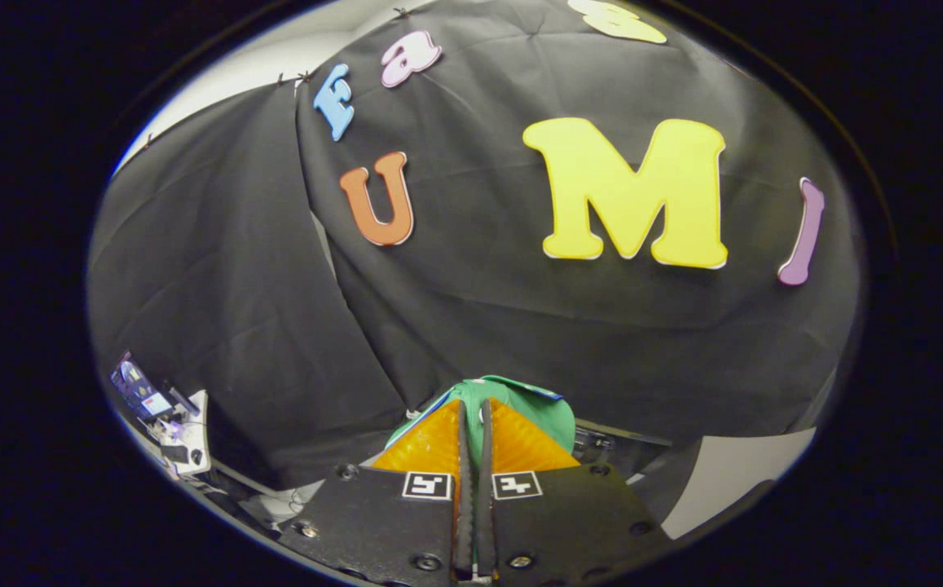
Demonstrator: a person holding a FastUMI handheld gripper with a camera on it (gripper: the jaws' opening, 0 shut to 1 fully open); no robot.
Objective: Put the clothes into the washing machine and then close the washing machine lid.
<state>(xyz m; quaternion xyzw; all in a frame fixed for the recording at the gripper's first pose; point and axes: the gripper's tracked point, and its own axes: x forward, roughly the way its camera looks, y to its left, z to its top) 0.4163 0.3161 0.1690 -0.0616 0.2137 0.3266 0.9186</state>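
Note:
A green piece of clothing (pixel 548 408) with a blue edge hangs pinched between my two fingers and bulges out just beyond their tips. My gripper (pixel 475 408) is shut on it, with the fingers nearly touching and only a thin strip of green cloth between them. I am raised and facing the booth's black cloth wall (pixel 479 293).
Low on the left, a small device with a lit screen (pixel 141 390) sits on white equipment (pixel 190 444). A pale flat surface (pixel 744 469) shows low on the right, below the cloth wall. A dark edge (pixel 618 444) runs just behind the garment.

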